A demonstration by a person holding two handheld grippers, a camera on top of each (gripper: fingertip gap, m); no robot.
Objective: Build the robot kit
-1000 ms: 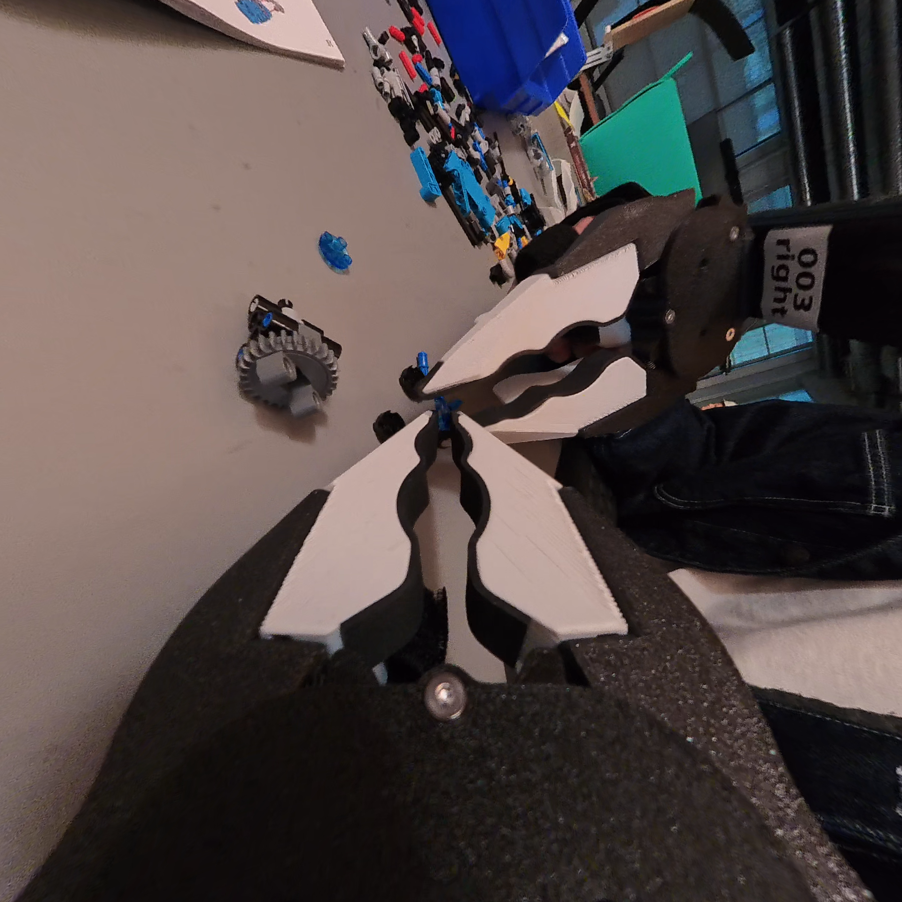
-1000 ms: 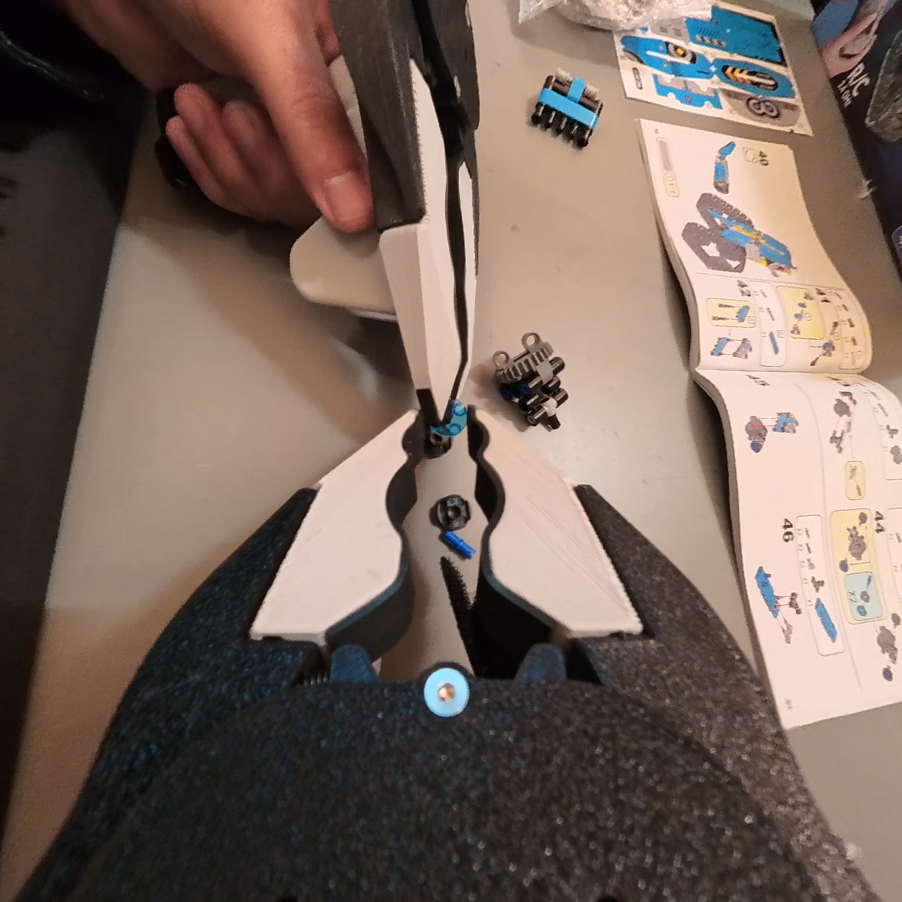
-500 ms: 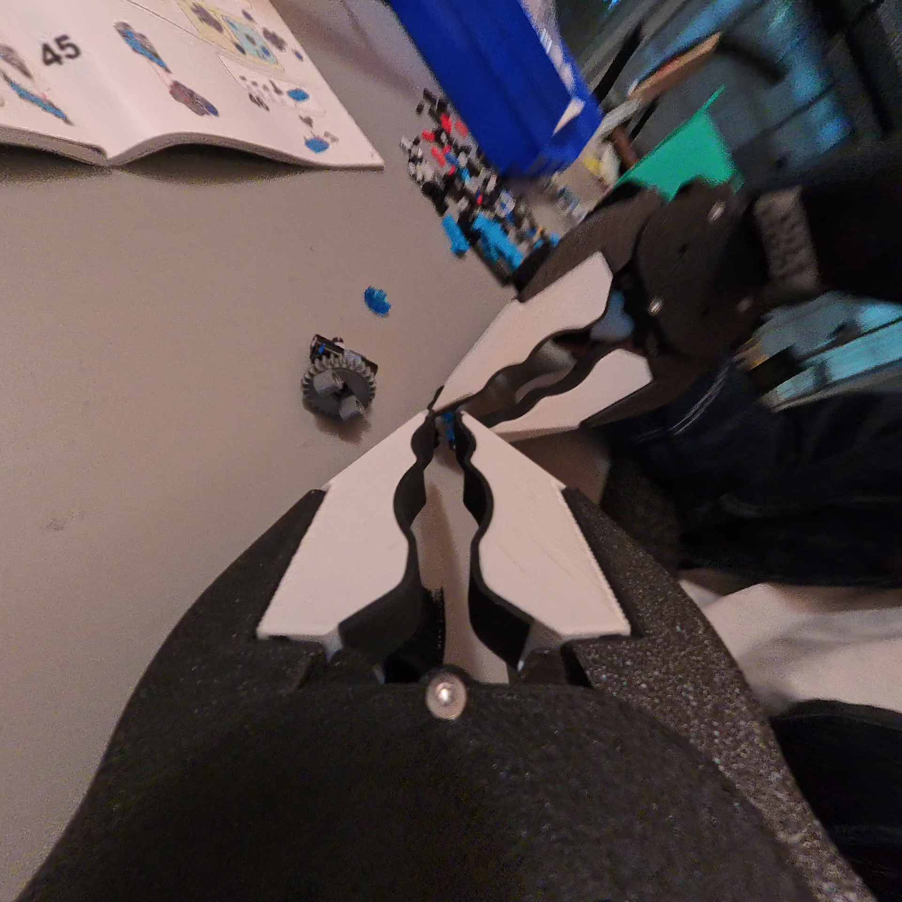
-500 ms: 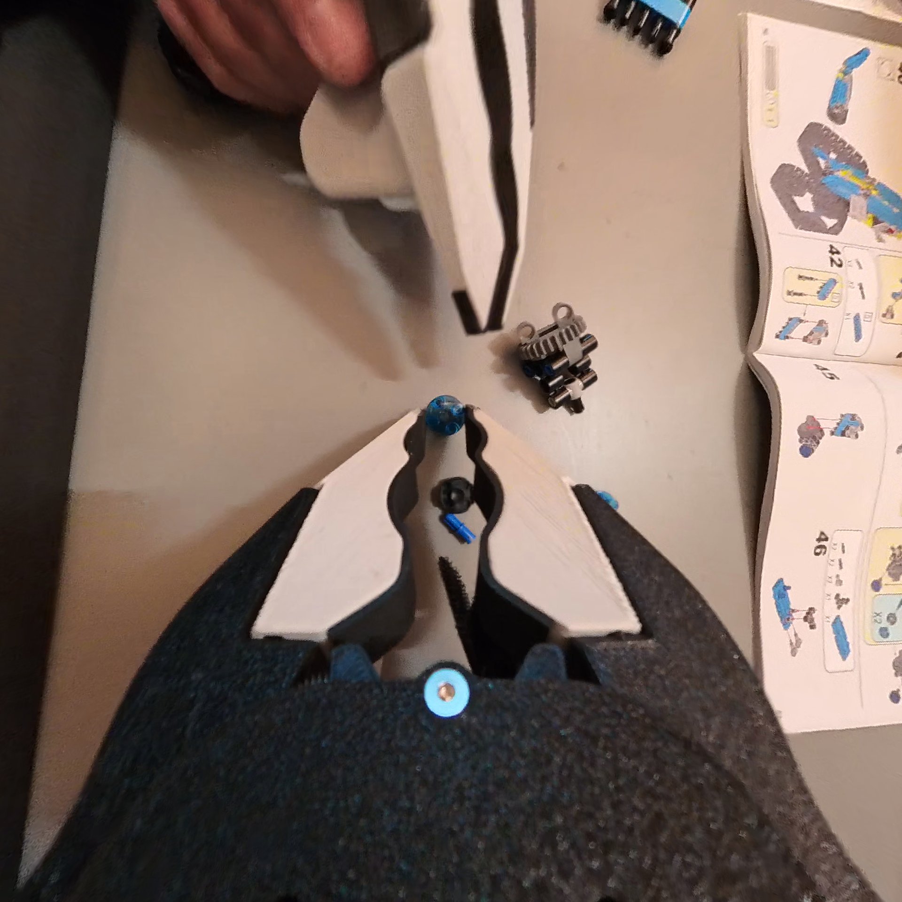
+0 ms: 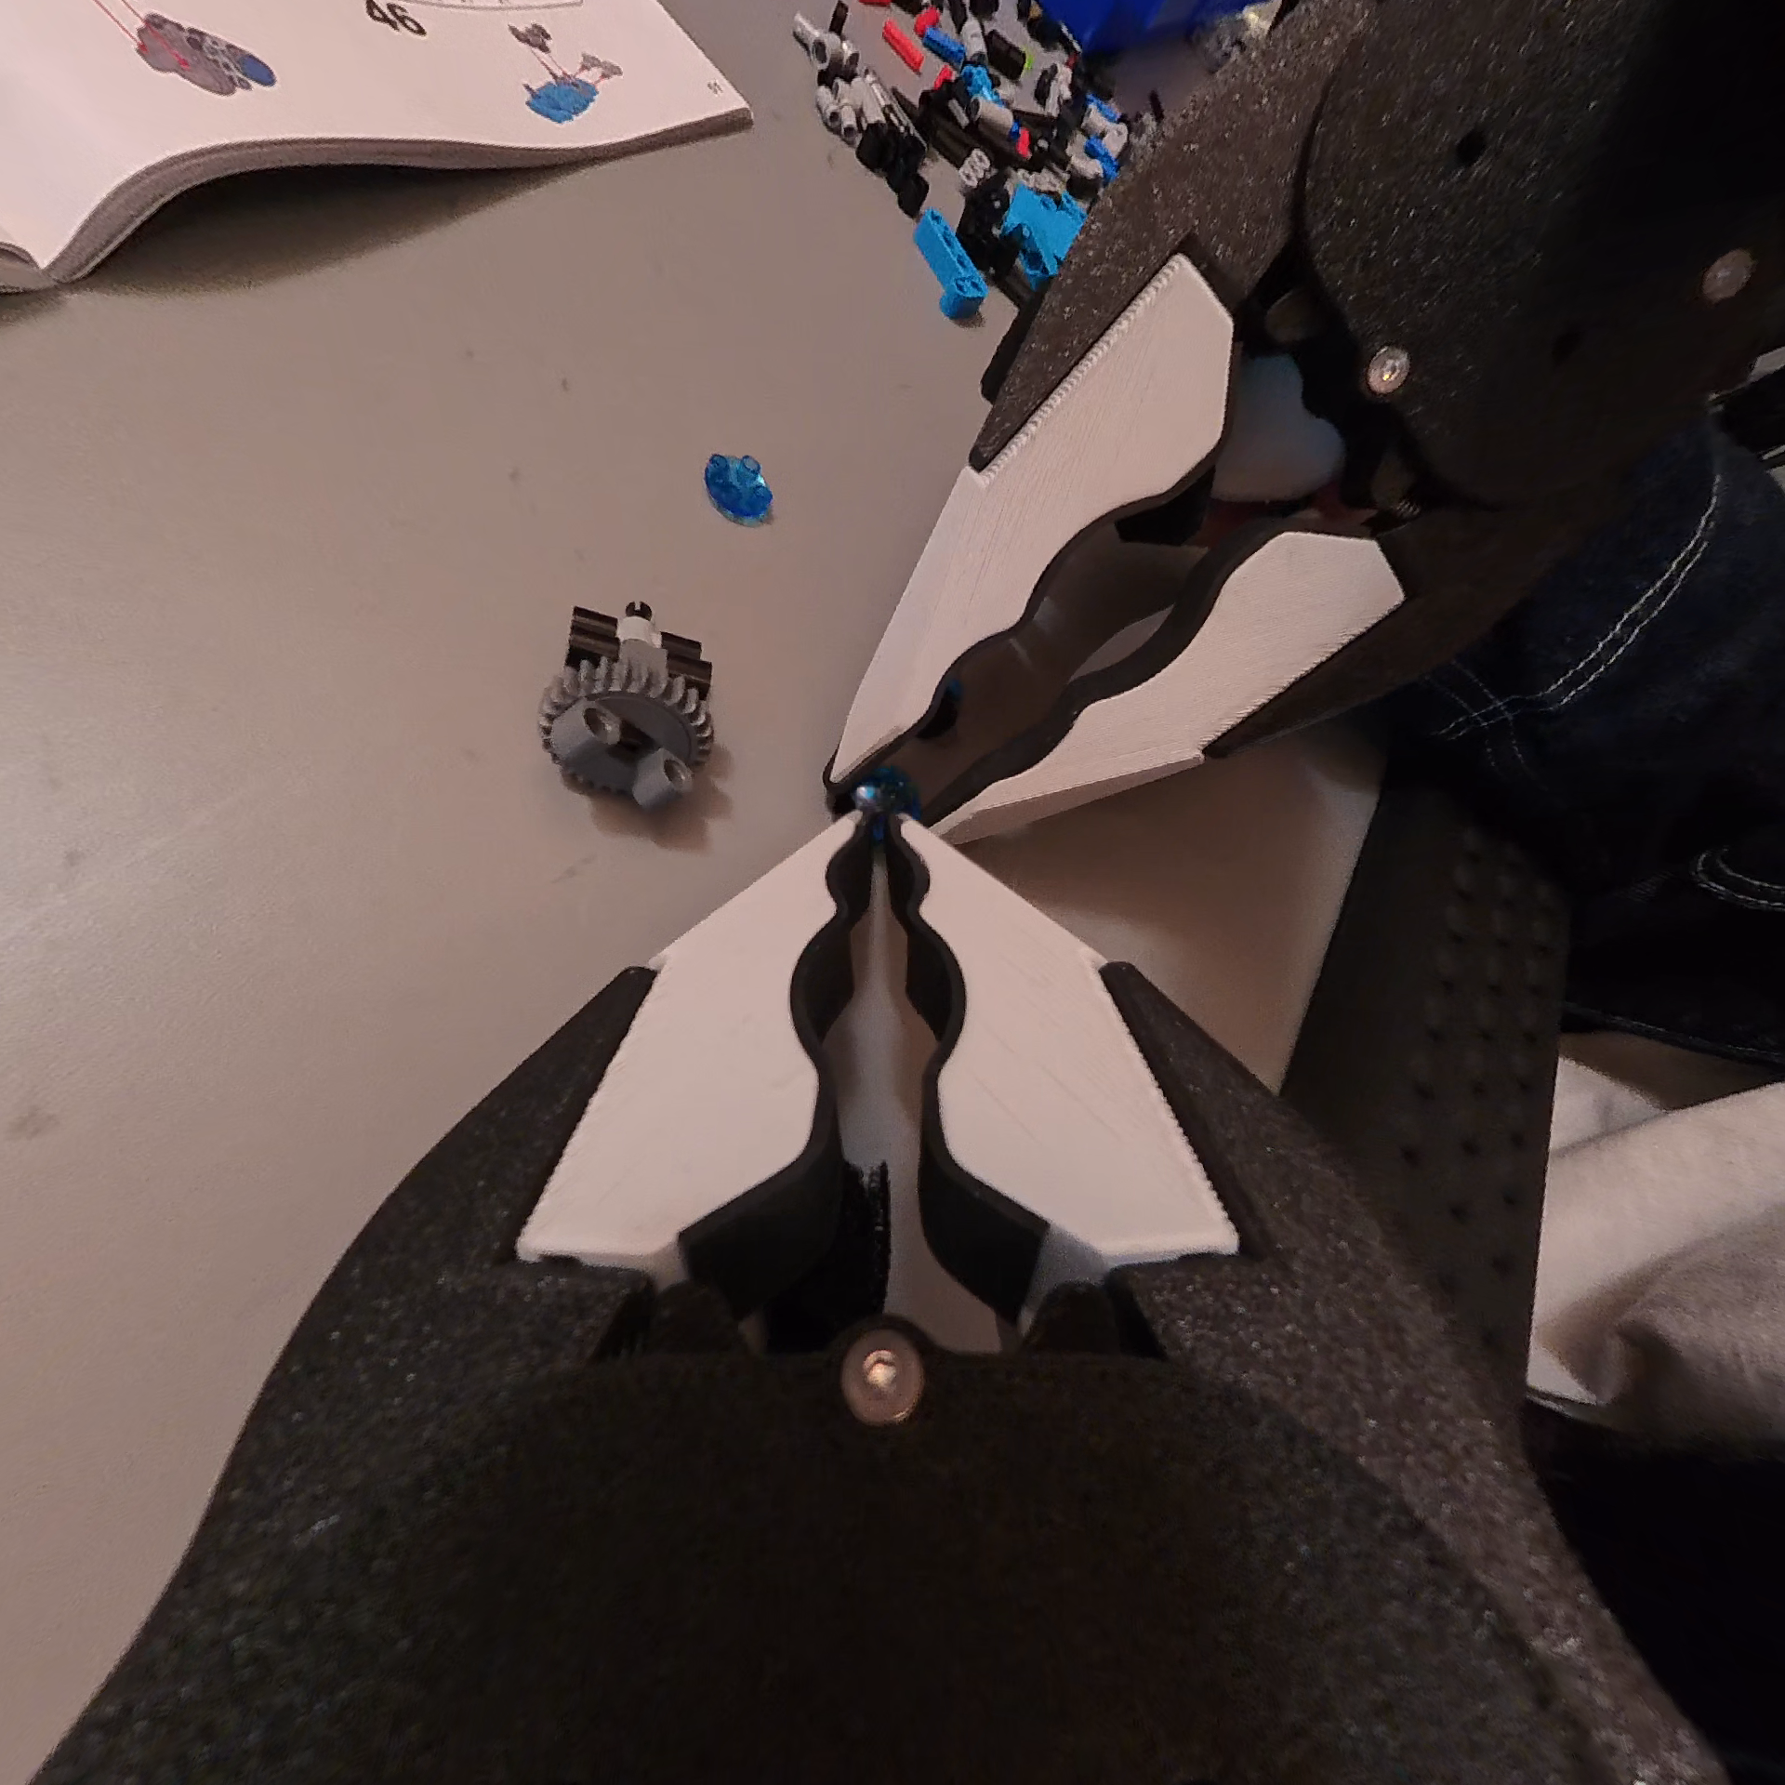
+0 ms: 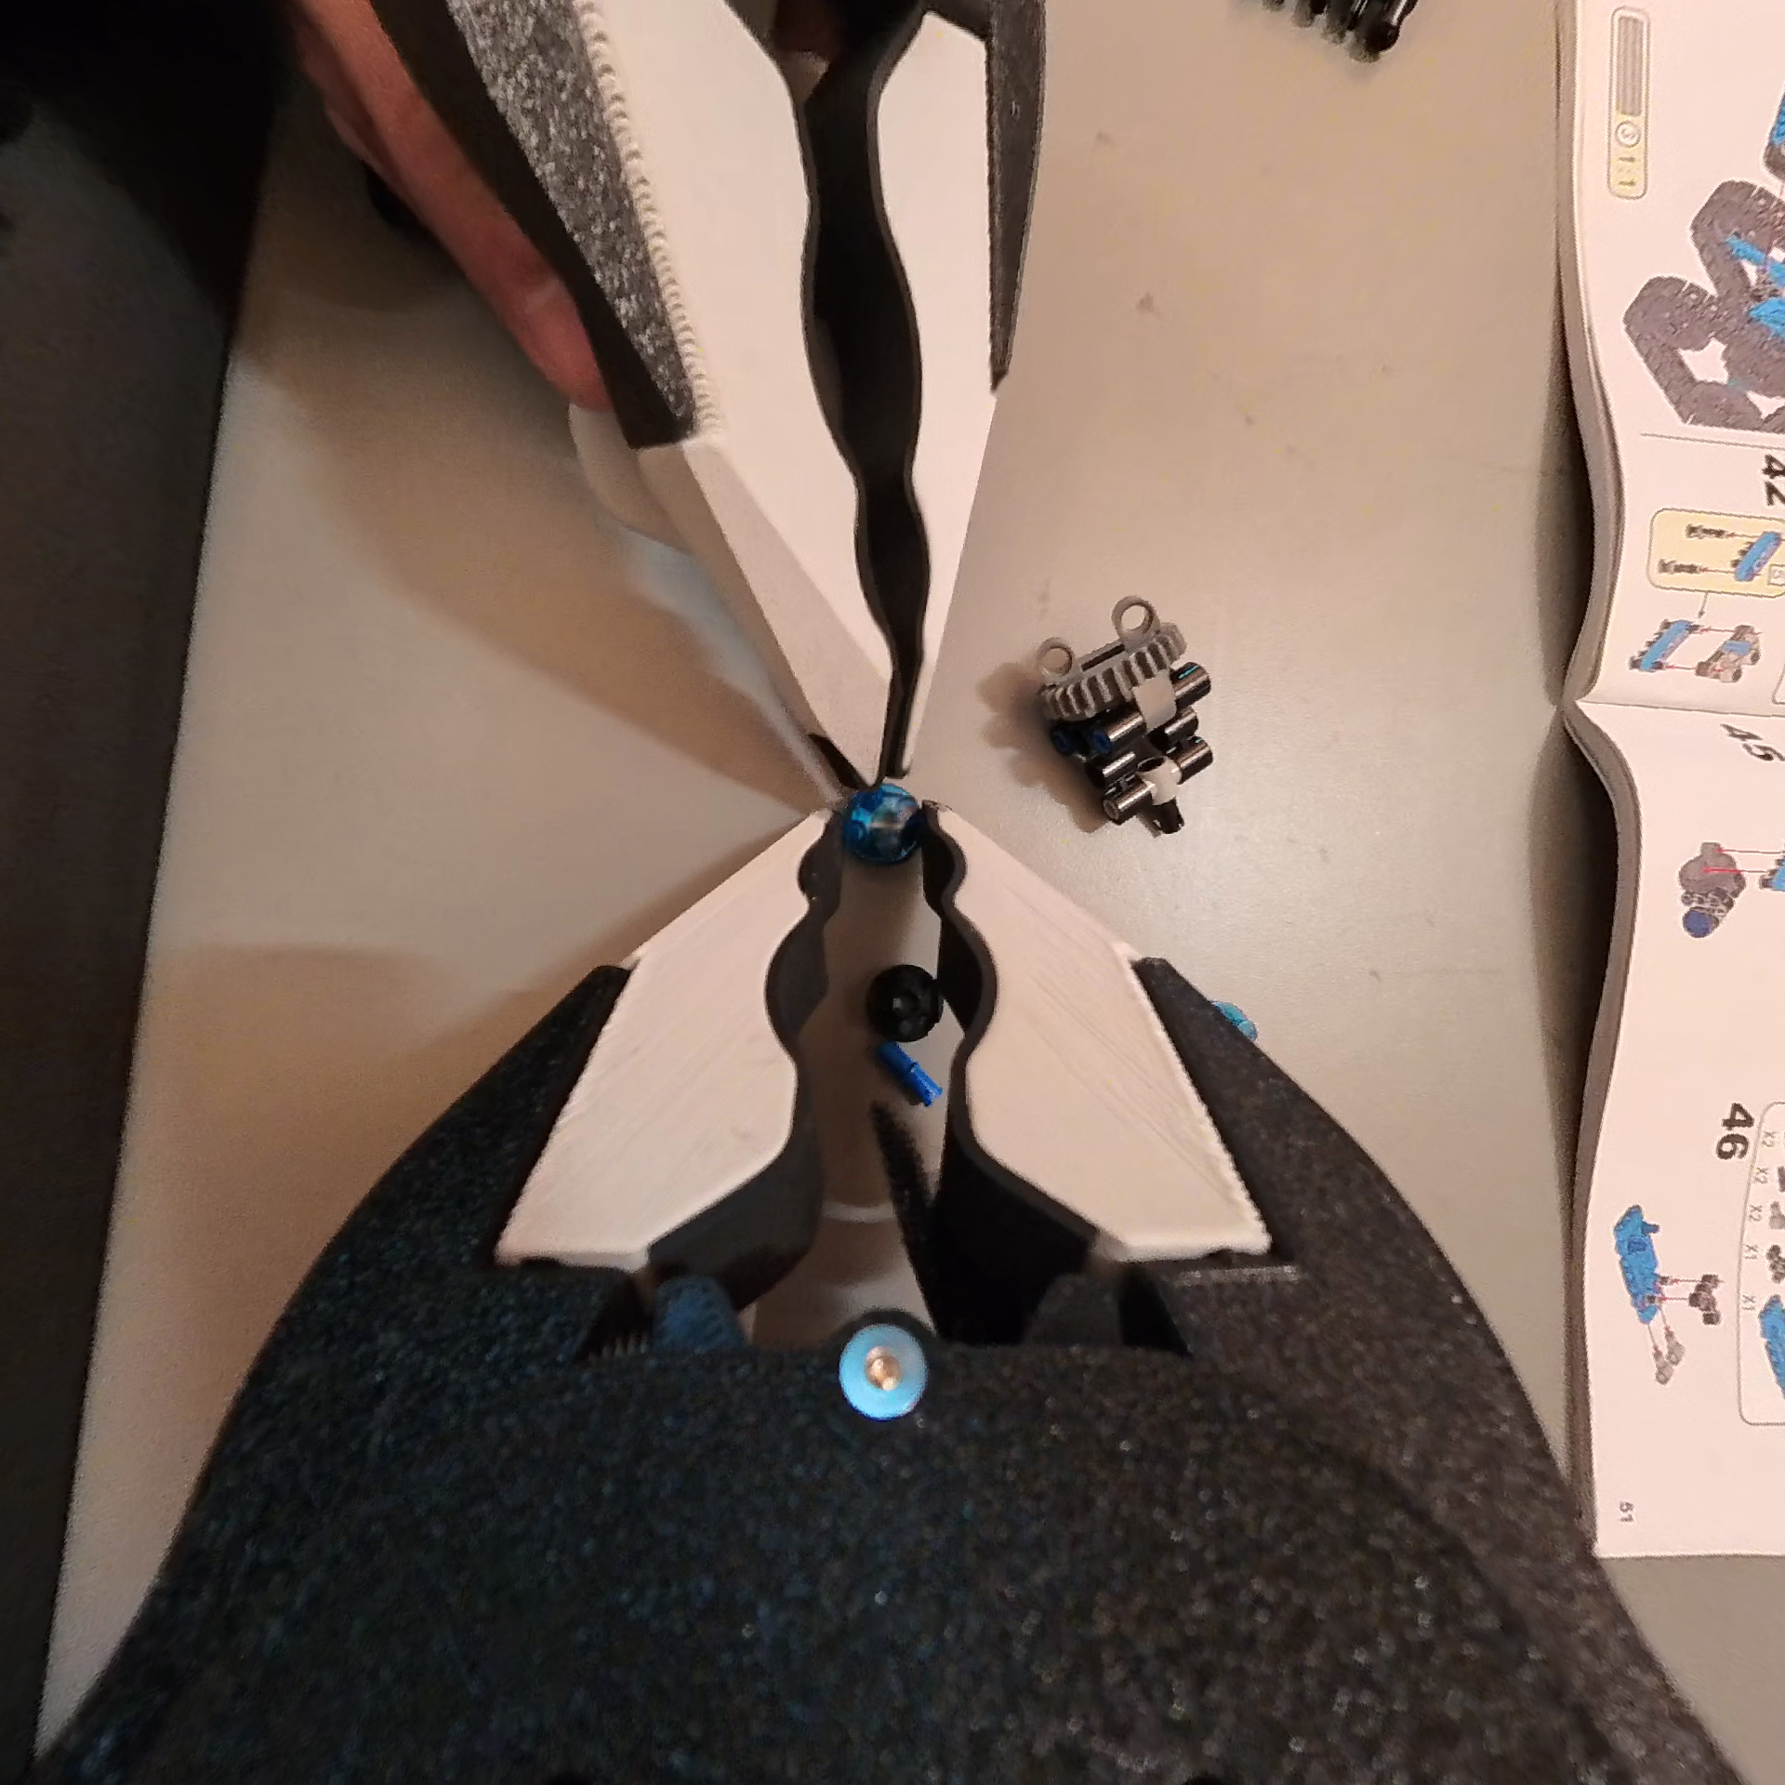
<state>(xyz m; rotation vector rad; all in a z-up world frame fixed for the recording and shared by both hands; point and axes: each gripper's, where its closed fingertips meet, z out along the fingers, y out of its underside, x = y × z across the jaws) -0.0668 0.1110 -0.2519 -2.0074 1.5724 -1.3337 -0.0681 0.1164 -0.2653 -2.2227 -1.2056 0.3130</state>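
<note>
In the left wrist view, the left gripper [image 5: 877, 838] has its fingers drawn almost together, with only a thin slit between the tips. They meet the tips of the right gripper [image 5: 881, 787], which clamps a small translucent blue round stud [image 5: 883, 784]. Whether the left gripper itself pinches anything cannot be told. On the grey worktop [image 5: 290, 580], left of the tips, lies a grey gear assembly [image 5: 628, 715] with black pins. A loose blue round plate [image 5: 738, 489] sits farther off, near a heap of small building parts [image 5: 976, 116] and an open instruction booklet [image 5: 338, 87].

In the right wrist view, the right gripper [image 6: 879, 835] grips the blue stud [image 6: 877, 823] between its tips, and the left gripper [image 6: 893, 773] touches it from above. A black round piece [image 6: 904, 999] and a blue pin [image 6: 910, 1070] lie on the worktop between the right gripper's fingers. The gear assembly [image 6: 1130, 715] lies just right of the tips.
</note>
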